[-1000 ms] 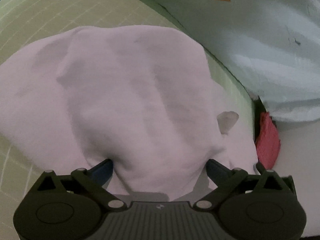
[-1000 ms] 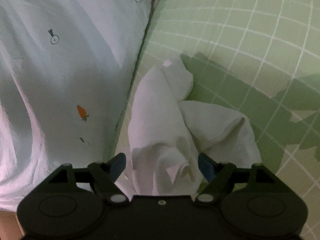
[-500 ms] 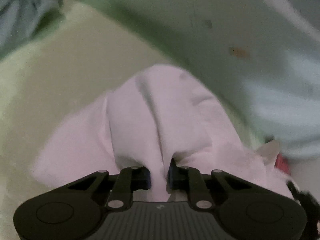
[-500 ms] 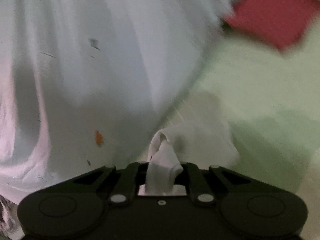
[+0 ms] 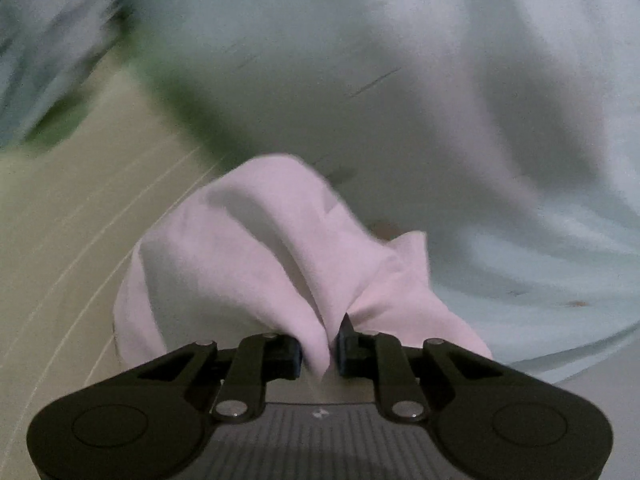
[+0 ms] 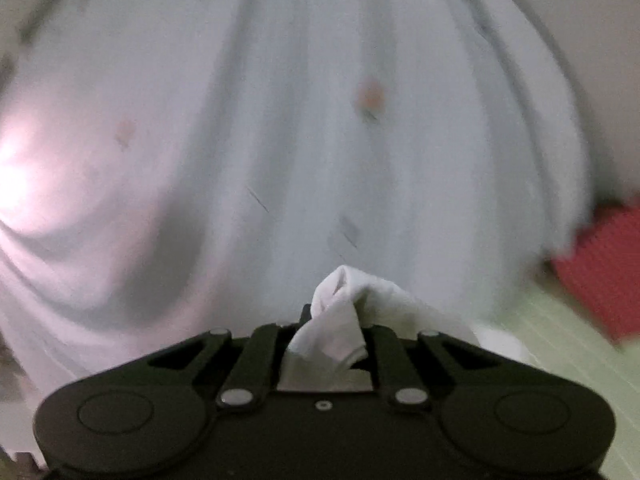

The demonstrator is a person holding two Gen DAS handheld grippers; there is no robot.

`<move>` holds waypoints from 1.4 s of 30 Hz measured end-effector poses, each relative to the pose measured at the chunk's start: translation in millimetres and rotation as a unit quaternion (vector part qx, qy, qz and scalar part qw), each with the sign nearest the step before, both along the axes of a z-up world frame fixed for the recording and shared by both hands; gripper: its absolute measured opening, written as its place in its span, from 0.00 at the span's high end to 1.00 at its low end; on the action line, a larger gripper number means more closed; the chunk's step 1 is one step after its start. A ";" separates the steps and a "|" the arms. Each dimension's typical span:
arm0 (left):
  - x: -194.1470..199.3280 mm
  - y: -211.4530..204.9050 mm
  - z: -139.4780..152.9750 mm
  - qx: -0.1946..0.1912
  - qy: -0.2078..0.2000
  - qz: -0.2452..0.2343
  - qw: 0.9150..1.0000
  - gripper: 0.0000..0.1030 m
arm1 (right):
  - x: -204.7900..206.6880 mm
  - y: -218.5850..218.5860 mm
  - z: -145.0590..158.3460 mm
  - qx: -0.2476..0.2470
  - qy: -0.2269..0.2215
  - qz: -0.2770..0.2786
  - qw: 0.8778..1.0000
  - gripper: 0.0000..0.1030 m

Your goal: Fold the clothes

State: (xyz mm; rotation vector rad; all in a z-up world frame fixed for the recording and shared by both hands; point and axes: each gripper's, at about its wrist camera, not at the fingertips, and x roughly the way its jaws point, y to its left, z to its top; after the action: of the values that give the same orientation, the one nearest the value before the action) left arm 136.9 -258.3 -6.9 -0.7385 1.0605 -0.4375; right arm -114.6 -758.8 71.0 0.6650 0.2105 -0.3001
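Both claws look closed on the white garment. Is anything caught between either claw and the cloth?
Nothing visible. The left claw pinches a fold of the white garment directly, and the right claw grips a bunched corner of it. The pale printed fabric hangs behind, clear of both.

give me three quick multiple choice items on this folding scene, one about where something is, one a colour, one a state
1. Where is the red item in the right wrist view?
A. at the right edge, on the green mat
B. between the tool's pads
C. top left corner

2. What colour is the cloth pinched in the left tool?
A. dark blue
B. pale pinkish white
C. black

3. How does the right tool stand?
A. wide open, nothing in it
B. shut on bunched white cloth
C. out of view

Answers:
1 A: the red item lies at the right edge on the green mat.
2 B: the cloth in the left tool is pale pinkish white.
3 B: the right tool pinches a white bunch.
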 end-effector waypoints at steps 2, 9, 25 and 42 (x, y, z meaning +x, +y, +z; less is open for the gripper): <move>-15.6 -0.5 -37.4 0.045 0.061 -0.003 0.997 0.79 | -6.5 -6.1 -48.9 0.064 0.080 -0.016 0.995 0.91; -55.9 17.0 -46.0 0.101 0.074 0.004 0.992 0.59 | -38.8 -4.5 -139.6 0.130 0.234 -0.058 0.962 0.88; -10.0 -46.5 21.8 0.183 -0.113 -0.041 0.976 0.15 | -13.1 -46.3 -131.6 0.093 0.268 -0.118 0.951 0.31; 2.1 -148.6 -64.3 0.314 -0.095 -0.148 0.933 0.36 | 60.8 -48.2 -186.7 0.089 0.325 -0.068 0.939 0.26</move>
State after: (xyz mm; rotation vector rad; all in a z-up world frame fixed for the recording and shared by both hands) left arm 139.0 -406.9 -71.3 0.0363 1.0491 -0.3828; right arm -53.8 -807.0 -115.7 0.7449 0.8346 -0.6370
